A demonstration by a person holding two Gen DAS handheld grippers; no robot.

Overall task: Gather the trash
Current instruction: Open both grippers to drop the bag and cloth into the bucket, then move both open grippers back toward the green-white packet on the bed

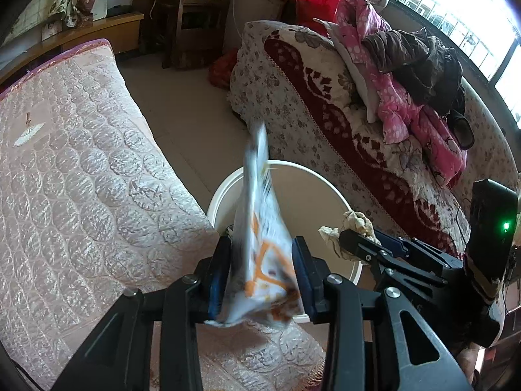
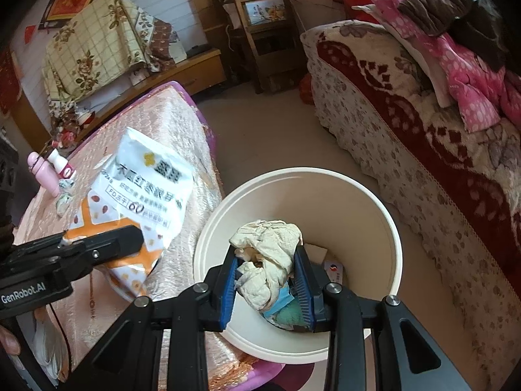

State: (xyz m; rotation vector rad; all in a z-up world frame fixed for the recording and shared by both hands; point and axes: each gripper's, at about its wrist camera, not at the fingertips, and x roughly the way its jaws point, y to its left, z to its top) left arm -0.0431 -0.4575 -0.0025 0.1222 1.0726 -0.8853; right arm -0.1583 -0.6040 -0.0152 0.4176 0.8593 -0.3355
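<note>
Trash first: from the left wrist camera, a white-and-orange snack bag (image 1: pixel 260 254) stands up between the blue pads of the left gripper (image 1: pixel 262 280), blurred, its top tip pointing toward twelve o'clock. The jaws sit part-way open with the bag's lower end filling the gap between them, so it reads as held. Behind it, the white bin (image 1: pixel 224 192) stands on the floor, squeezed between the pink quilted table cover (image 1: pixel 81 169) at nine o'clock and the floral sofa (image 1: pixel 293 104) at two o'clock. Over at three o'clock the right gripper (image 1: pixel 350 238) comes in with a crumpled tissue wad (image 1: pixel 355 221) in its tips.

Now the right wrist camera: the right gripper is closed narrowly on that cream tissue wad (image 2: pixel 270 254), pads pressing both sides, directly over the bin's (image 2: pixel 374 211) open mouth. Down inside the bin lie a green-and-blue scrap (image 2: pixel 286 312) and a small card (image 2: pixel 333 268). At nine o'clock the left gripper (image 2: pixel 107 244) grips the snack bag (image 2: pixel 146 189) above the table cover (image 2: pixel 182 123). A small pink bottle (image 2: pixel 42 172) sits at the far left on the cover.
</note>
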